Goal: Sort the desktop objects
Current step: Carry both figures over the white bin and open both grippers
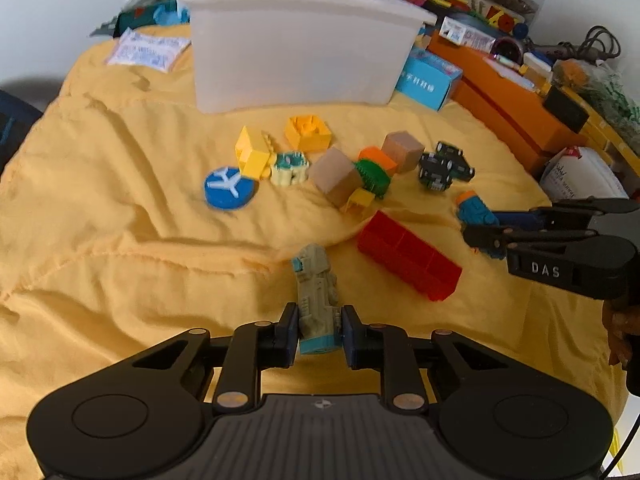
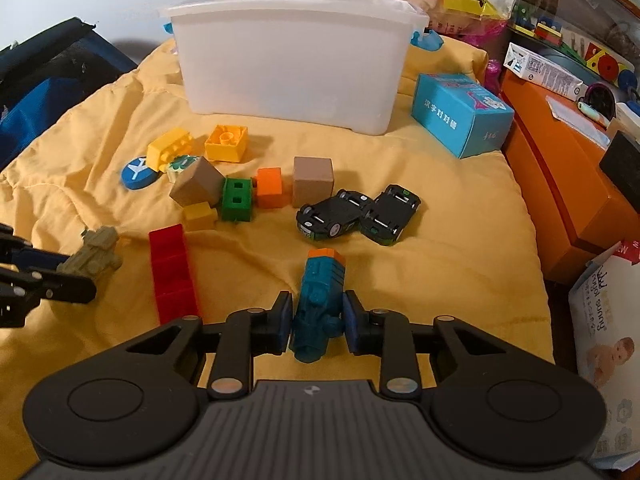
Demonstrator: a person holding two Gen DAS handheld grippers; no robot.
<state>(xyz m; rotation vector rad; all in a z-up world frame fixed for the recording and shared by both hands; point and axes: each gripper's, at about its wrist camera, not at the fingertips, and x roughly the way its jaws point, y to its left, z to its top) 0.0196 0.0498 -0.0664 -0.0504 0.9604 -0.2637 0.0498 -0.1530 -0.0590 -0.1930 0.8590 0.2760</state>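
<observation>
My left gripper (image 1: pixel 320 330) is shut on a grey-green toy figure (image 1: pixel 316 296) with a light-blue base, low over the yellow cloth (image 1: pixel 120 280). The right wrist view shows that figure (image 2: pixel 94 256) at the far left, between dark fingers (image 2: pixel 60 280). My right gripper (image 2: pixel 317 320) is shut on a teal toy train (image 2: pixel 320 296) with an orange end; its pads press both sides. Seen from the left wrist, the train (image 1: pixel 474 208) sits at the right. A translucent white bin (image 2: pixel 292 60) stands upright at the back.
Loose toys lie mid-cloth: a red long brick (image 2: pixel 174 272), two black cars (image 2: pixel 332 216), brown cubes (image 2: pixel 312 186), an orange cube (image 2: pixel 272 186), a green brick (image 2: pixel 237 198), yellow bricks (image 2: pixel 226 144) and a blue disc (image 2: pixel 138 172). A blue carton (image 2: pixel 460 116) and orange boxes (image 2: pixel 560 184) crowd the right.
</observation>
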